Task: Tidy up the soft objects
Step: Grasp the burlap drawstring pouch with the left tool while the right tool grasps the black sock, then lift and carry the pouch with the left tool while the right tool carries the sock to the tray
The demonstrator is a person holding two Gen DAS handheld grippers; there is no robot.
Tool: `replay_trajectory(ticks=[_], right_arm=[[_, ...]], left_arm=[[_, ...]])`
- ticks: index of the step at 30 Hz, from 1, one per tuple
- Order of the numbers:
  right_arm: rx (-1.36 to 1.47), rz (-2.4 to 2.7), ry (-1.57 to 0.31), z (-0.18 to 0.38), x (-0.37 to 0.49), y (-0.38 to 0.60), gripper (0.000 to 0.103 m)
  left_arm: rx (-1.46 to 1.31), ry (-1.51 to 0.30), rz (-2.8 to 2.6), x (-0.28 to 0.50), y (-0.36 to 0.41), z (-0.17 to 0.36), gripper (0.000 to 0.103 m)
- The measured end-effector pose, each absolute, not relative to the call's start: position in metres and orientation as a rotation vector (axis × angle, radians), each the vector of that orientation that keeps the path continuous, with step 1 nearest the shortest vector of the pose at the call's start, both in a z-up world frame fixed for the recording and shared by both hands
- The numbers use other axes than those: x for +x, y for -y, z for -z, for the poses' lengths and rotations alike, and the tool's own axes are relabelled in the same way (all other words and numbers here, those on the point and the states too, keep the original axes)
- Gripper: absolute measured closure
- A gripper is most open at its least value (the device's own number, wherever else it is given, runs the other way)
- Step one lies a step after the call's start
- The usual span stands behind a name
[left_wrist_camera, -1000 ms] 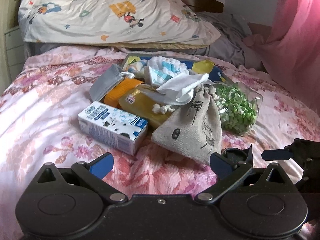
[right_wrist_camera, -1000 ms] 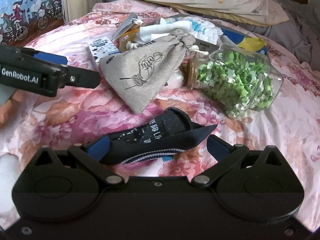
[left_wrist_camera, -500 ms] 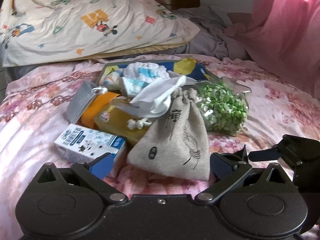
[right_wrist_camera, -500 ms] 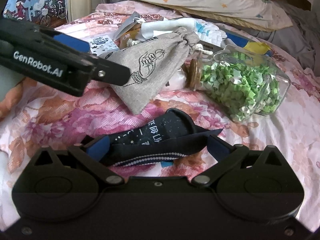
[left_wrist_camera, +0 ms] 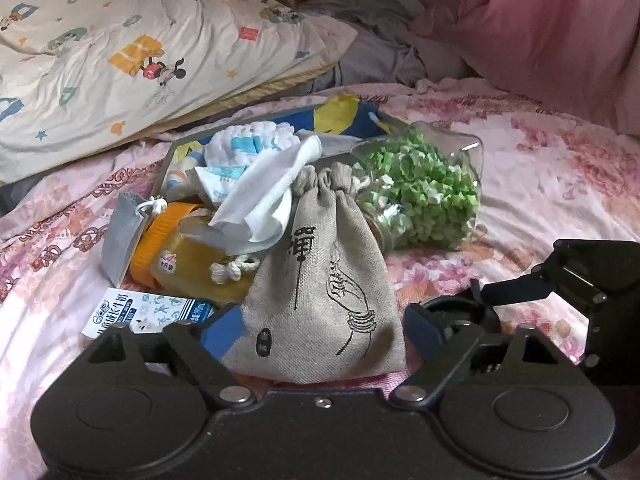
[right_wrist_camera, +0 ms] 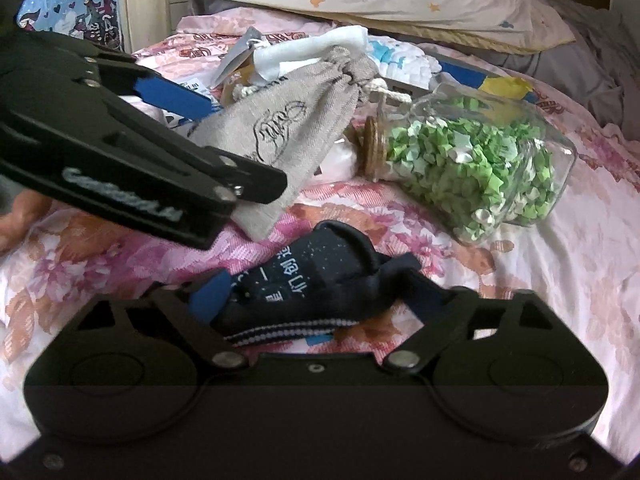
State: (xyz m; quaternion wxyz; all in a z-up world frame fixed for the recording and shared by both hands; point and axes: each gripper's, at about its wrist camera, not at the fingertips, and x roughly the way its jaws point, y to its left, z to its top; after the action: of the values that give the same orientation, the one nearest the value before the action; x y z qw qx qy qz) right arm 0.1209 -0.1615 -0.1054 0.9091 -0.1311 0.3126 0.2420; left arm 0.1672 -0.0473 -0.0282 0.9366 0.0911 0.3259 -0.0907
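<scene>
While my left gripper [left_wrist_camera: 320, 334] now stands wide open around the base of the grey linen pouch [left_wrist_camera: 324, 292] on the bed, nearer than before, my right gripper [right_wrist_camera: 320, 300] stands open around the dark navy sock [right_wrist_camera: 316, 284] beside it.

the drawstring pouch [left_wrist_camera: 324, 280] is beige linen with black ink drawings and characters; the sock [right_wrist_camera: 316, 284] is dark navy with white lettering and a striped band; the jar [left_wrist_camera: 424, 196] is clear, filled with green and white paper stars; the bedsheet [left_wrist_camera: 540, 168] is pink floral; the far pillow [left_wrist_camera: 120, 48] is cream with cartoon prints; the gripper pads [right_wrist_camera: 210, 296] are blue.
</scene>
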Motion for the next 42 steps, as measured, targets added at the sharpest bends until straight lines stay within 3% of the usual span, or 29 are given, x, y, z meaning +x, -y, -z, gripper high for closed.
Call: replay_trajectory(ticks=[2, 8, 21, 26, 32, 35, 42], right_arm=[[-0.281, -0.504, -0.637, 0.105, 0.121, 0.159, 0.031], [-0.281, -0.508, -0.647, 0.107, 0.123, 0.156, 0.035], [-0.237, -0.502, -0.677, 0.108, 0.122, 0.158, 0.054], [-0.247, -0.511, -0.67, 0.105, 0.117, 0.153, 0.076], [-0.206, -0.489, -0.686, 0.099, 0.117, 0.158, 0.094], [-0.192, -0.477, -0.684, 0.095, 0.117, 0.163, 0.099], [-0.144, -0.406, -0.604, 0.079, 0.113, 0.181, 0.1]], left_arm=[[0.176, -0.674, 0.183, 0.169, 0.045, 0.028, 0.025], [0.146, -0.7, 0.161, 0.175, 0.038, 0.03, 0.043], [0.121, -0.707, 0.199, 0.179, 0.04, 0.026, 0.084], [0.129, -0.704, 0.209, 0.176, 0.044, 0.024, 0.091], [0.107, -0.702, 0.24, 0.167, 0.044, 0.017, 0.098], [0.105, -0.685, 0.254, 0.156, 0.047, 0.015, 0.099], [0.089, -0.633, 0.267, 0.139, 0.047, 0.009, 0.099]])
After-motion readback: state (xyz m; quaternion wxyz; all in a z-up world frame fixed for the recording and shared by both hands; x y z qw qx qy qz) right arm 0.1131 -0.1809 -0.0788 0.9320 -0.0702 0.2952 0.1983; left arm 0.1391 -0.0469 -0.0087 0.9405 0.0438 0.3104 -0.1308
